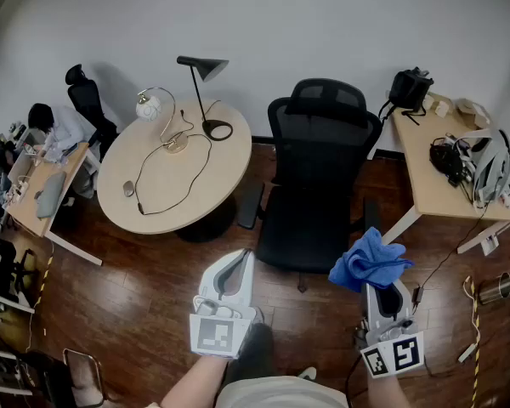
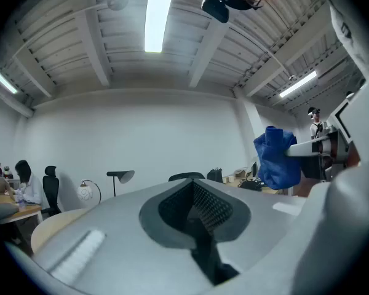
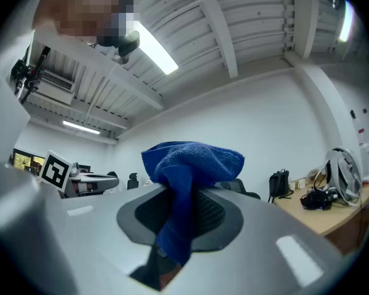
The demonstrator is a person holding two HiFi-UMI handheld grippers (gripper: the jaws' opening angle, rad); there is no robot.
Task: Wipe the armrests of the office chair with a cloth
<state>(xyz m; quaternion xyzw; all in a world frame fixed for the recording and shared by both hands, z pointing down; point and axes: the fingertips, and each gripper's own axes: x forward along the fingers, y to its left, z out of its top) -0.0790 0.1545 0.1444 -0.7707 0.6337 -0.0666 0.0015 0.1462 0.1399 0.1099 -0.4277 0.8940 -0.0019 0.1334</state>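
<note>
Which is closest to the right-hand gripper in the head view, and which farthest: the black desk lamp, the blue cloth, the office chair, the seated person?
1. blue cloth: clamped in the right gripper.
2. office chair: just ahead, in the middle.
3. black desk lamp: on the round table, left of the chair.
4. seated person: far left.

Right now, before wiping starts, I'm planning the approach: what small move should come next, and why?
Probably ease the right gripper forward and down toward the nearer armrest of the office chair. It is shut on the blue cloth, held short of the chair, and that armrest lies just ahead. The left gripper is shut and empty.
</note>
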